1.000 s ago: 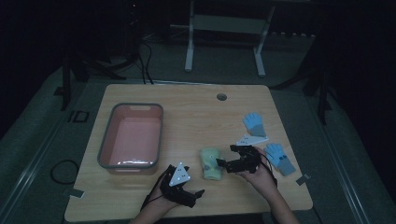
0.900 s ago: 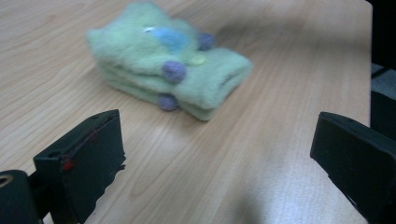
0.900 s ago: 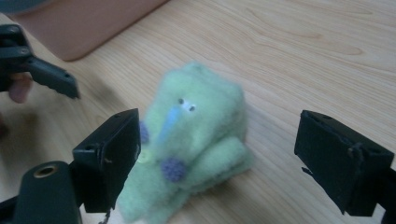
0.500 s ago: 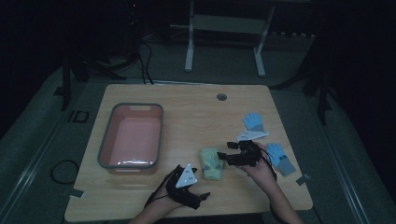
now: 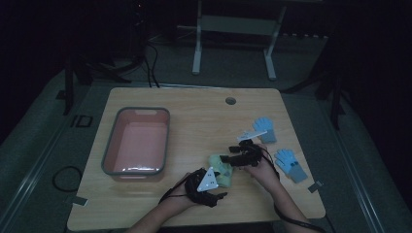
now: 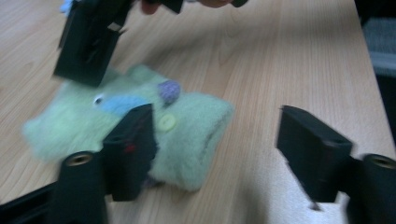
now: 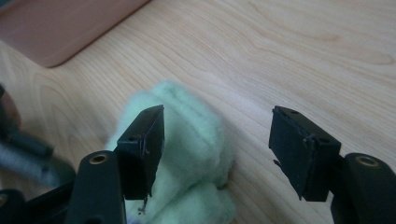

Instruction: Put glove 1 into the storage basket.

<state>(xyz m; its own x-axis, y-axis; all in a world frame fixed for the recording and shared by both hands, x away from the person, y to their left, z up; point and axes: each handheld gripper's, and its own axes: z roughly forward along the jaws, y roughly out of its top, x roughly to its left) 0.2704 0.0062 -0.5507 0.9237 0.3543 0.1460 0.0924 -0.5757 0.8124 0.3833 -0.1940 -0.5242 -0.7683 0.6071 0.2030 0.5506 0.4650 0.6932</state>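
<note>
Two grippers work over one soft thing on the pale wooden tabletop. Farthest toward nine o'clock in the high view stands a rectangular pink plastic tub with a grey rim, well apart from both hands. Next comes the left gripper, at about six o'clock on the tabletop, with its grey three-cornered plate on top. In the left gripper view its jaws stand wide open, gripping nothing; one jaw lies in front of the near edge of the cloth and the other is over bare wood.

The fuzzy pale-green cloth glove with a small green button, a blue patch and a purple bobble lies flat on the tabletop between the two grippers, just at one o'clock of the left gripper in the high view.

The right gripper hovers at the glove's three o'clock edge. In the right gripper view its jaws are also spread open and hold nothing, one jaw over the green fleece, the other above bare wood.

Further toward three o'clock lie two light-blue knitted gloves, one near the other, both beyond the right hand.
</note>
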